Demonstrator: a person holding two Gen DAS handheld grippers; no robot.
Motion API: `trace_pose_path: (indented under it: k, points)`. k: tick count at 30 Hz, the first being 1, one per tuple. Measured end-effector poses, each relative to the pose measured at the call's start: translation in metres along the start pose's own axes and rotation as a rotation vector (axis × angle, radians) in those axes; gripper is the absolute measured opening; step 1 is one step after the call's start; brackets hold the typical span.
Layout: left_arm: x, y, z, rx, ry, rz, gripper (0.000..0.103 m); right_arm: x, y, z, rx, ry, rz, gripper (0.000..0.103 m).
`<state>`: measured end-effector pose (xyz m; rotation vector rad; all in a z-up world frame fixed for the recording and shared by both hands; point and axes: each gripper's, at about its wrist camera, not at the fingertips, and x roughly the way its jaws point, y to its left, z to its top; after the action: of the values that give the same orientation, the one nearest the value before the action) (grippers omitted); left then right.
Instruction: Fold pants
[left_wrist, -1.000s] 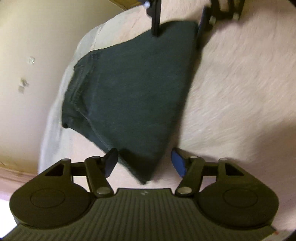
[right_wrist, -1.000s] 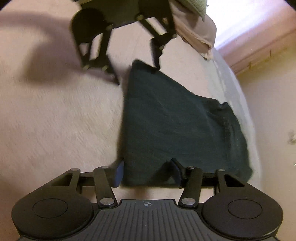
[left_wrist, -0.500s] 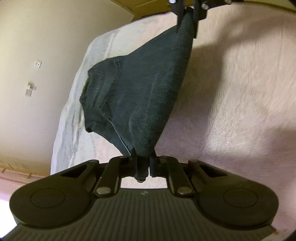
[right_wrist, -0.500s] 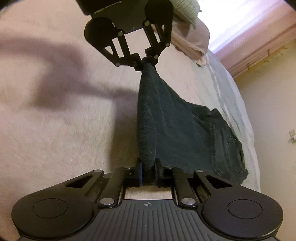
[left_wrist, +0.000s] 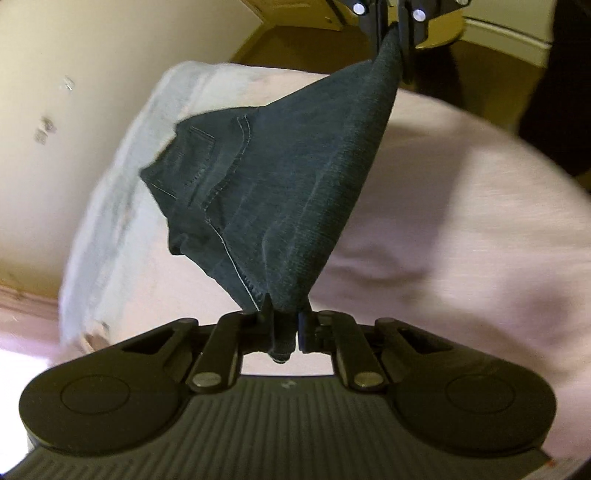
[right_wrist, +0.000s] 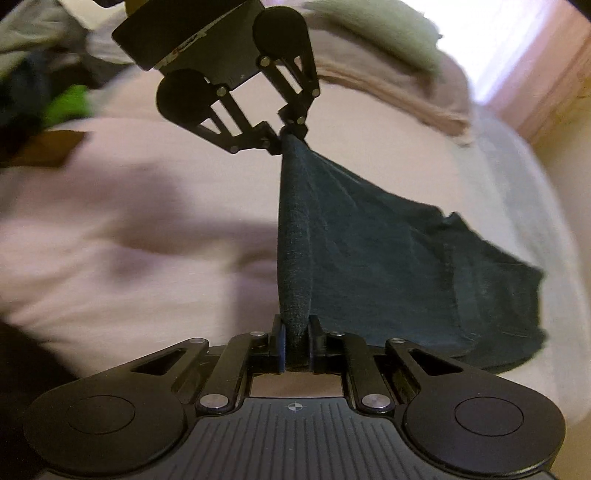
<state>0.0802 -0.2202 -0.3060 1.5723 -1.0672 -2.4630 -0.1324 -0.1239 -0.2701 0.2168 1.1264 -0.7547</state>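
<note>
Dark blue folded pants (left_wrist: 280, 184) hang in the air between both grippers, above the pink bed cover (left_wrist: 461, 240). My left gripper (left_wrist: 286, 326) is shut on one corner of the folded edge. My right gripper (right_wrist: 295, 343) is shut on the other corner, and shows at the top of the left wrist view (left_wrist: 391, 33). The folded edge runs taut between them. The waistband end with a back pocket (left_wrist: 192, 162) droops to the side. In the right wrist view the pants (right_wrist: 388, 266) sag to the right, and the left gripper (right_wrist: 288, 134) pinches the far corner.
The bed cover (right_wrist: 129, 221) fills the space under the pants. Pillows and bedding (right_wrist: 388, 74) are piled at the head of the bed. Clothes, one bright green (right_wrist: 70, 103), lie at the upper left. A beige wall (left_wrist: 74, 92) runs along the bed's side.
Both grippers closed on the corners of the folded edge, then rose, lifting the pants off the bed. The pants went from lying flat to hanging between them.
</note>
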Motion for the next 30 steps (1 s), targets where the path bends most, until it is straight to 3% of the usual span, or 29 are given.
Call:
trace_pose_path:
  k: [3,6,10,14,18,23,27,30]
  points:
    - [-0.02,0.0,0.003,-0.065,0.026,-0.081,0.008,-0.012,0.009,0.001,0.015,0.003,0.119,0.007]
    - [-0.029,0.032,0.016,-0.117,0.028,-0.136,0.008,-0.028,-0.016,0.005,0.06,-0.012,0.178,0.007]
    - [-0.027,0.118,0.05,-0.17,0.01,-0.203,0.008,-0.067,-0.086,0.009,0.188,-0.05,0.192,0.007]
    - [0.0,0.217,0.092,-0.184,0.002,-0.267,0.008,-0.091,-0.182,0.009,0.282,-0.101,0.204,0.007]
    - [0.064,0.314,0.138,-0.182,0.016,-0.322,0.008,-0.093,-0.288,-0.007,0.383,-0.157,0.223,0.007]
    - [0.178,0.406,0.177,-0.249,0.051,-0.402,0.008,-0.048,-0.444,-0.054,0.579,-0.203,0.285,0.007]
    - [0.284,0.434,0.187,-0.287,0.128,-0.494,0.008,0.022,-0.539,-0.093,0.699,-0.151,0.376,0.007]
    - [0.348,0.439,0.183,-0.334,0.178,-0.576,0.008,0.078,-0.577,-0.117,0.776,-0.096,0.448,0.007]
